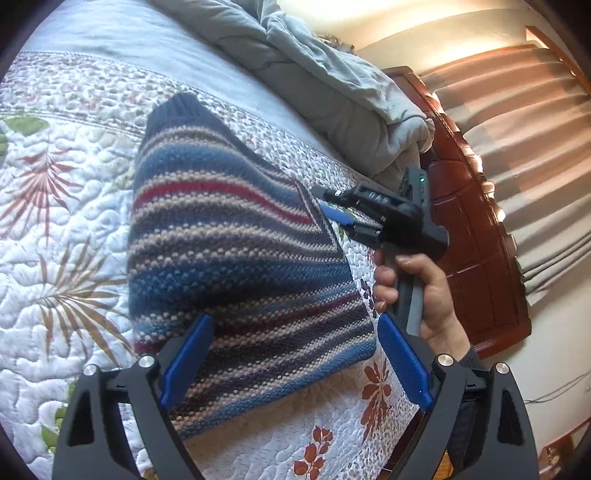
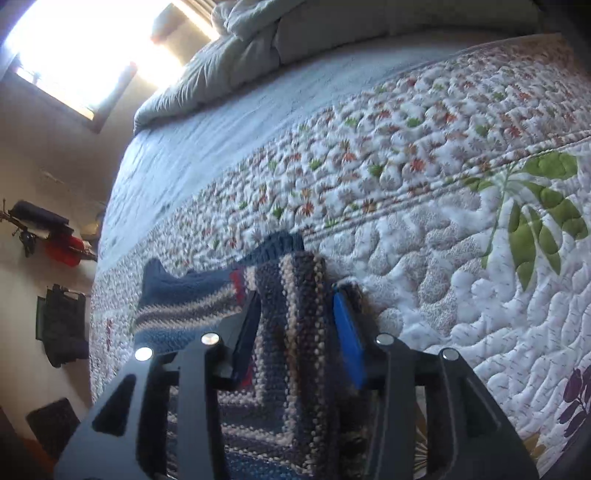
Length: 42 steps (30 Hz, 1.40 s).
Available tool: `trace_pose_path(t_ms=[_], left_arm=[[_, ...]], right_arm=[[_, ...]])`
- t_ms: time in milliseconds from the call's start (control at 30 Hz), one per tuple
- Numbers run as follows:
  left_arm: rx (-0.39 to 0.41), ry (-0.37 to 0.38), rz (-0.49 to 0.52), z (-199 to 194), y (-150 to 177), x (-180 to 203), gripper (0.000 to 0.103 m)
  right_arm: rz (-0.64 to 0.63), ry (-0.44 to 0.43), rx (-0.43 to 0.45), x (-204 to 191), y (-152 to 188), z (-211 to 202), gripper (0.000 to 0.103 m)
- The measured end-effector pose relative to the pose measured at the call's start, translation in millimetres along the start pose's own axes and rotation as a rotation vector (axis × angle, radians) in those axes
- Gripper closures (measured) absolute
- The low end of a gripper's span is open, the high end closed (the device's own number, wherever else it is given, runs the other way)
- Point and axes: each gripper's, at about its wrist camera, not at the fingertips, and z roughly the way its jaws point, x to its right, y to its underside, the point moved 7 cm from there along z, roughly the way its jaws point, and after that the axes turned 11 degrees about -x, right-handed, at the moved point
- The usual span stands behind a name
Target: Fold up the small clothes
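Striped knit sweater (image 1: 236, 266) spread on a floral quilt (image 1: 55, 258) covering the bed, partly folded, navy ribbed edge pointing toward the plain blue sheet (image 1: 122, 33). Left hand-held gripper (image 1: 295, 354) hovering over the sweater's near end, blue pads (image 1: 402, 362) spread wide, nothing between them. Right hand-held gripper (image 2: 295, 325), seen from the left wrist camera at the sweater's right edge (image 1: 334, 212), held by a bare hand (image 1: 424, 291). In the right wrist view, closed down on a bunched fold of the sweater (image 2: 291, 295), knit squeezed between both pads, that fold raised off the quilt (image 2: 443, 258). Rumpled grey duvet (image 1: 332, 74) heaped at the bed's far end. Wooden bed frame (image 1: 476, 236) and curtain (image 1: 517, 122) beyond. Dark clothes hanging on the wall (image 2: 59, 325).
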Motion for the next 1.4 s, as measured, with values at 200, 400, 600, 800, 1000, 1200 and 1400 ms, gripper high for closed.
trace_pose_path(t_ms=[200,400,600,800,1000,1200,1400], left_arm=[[0.003,-0.033,-0.002,-4,-9,-3,0.012],[0.058,-0.020,0.050,-27,-33,12,0.012],[0.004,-0.067,-0.002,8,-53,-3,0.012],[-0.014,-0.079,-0.019,21,-56,-8,0.006],[0.010,-0.189,0.029,3,-44,4,0.006],[0.020,-0.245,0.019,-20,-33,-22,0.005],[-0.012,-0.078,-0.219,-20,-47,-95,0.005]], right_arm=[[0.011,0.080,0.025,17,0,-6,0.089],[-0.126,-0.016,0.062,-9,52,-51,0.085],[-0.102,0.015,-0.012,16,88,-20,0.103],[-0.091,-0.021,0.038,10,105,-51,0.086],[-0.242,0.294,0.212,-13,146,-88,0.048],[-0.248,0.279,0.187,-10,141,-74,0.017],[-0.009,-0.135,-0.063,29,103,-22,0.010]])
